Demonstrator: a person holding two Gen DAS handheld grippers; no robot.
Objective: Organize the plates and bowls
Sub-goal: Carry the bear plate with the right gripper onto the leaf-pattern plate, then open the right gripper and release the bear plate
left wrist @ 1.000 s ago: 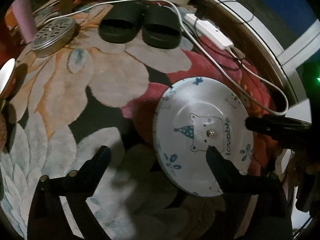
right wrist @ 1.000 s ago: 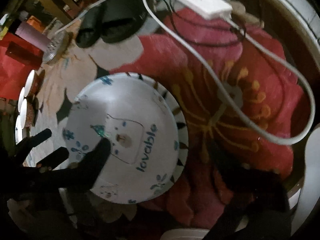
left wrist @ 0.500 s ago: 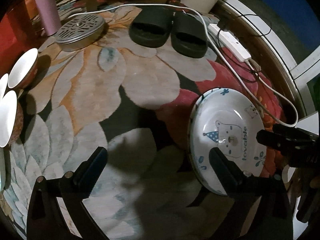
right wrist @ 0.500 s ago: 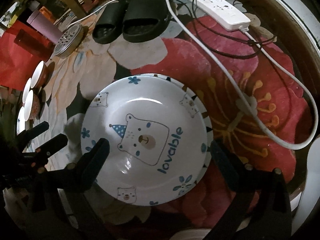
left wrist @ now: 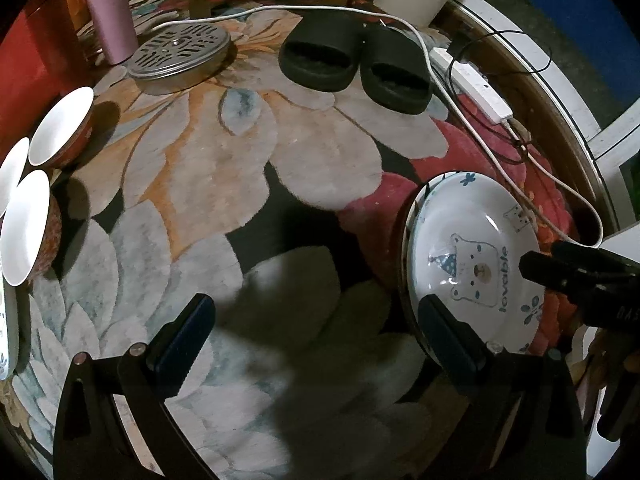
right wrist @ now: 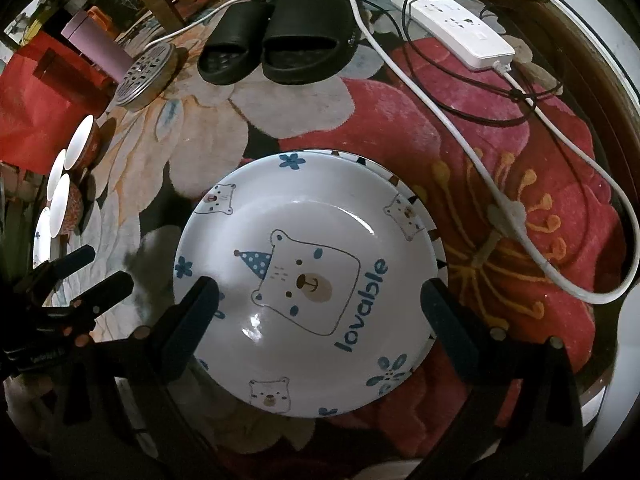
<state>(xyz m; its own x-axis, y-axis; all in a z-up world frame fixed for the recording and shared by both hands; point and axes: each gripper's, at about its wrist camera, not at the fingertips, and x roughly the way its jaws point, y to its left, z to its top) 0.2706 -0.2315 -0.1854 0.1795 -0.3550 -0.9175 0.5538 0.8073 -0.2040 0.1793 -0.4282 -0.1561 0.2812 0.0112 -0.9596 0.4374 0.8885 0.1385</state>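
My right claw (right wrist: 316,312) stands wide, holding nothing; its two fingers straddle the bear plate (right wrist: 308,280) from above without touching it, as far as the fisheye view shows. My left claw (left wrist: 316,332) is equally wide and empty, over the floral rug (left wrist: 248,184), with its right finger near the plate's left rim. The bear plate lies face up on the rug and appears to rest on a second plate whose patterned rim (right wrist: 416,196) shows at the upper right. Three bowls (left wrist: 60,128) sit clustered at the rug's left edge. Beyond: black slippers (left wrist: 352,64), a perforated metal lid (left wrist: 180,52), a white power strip (right wrist: 452,32).
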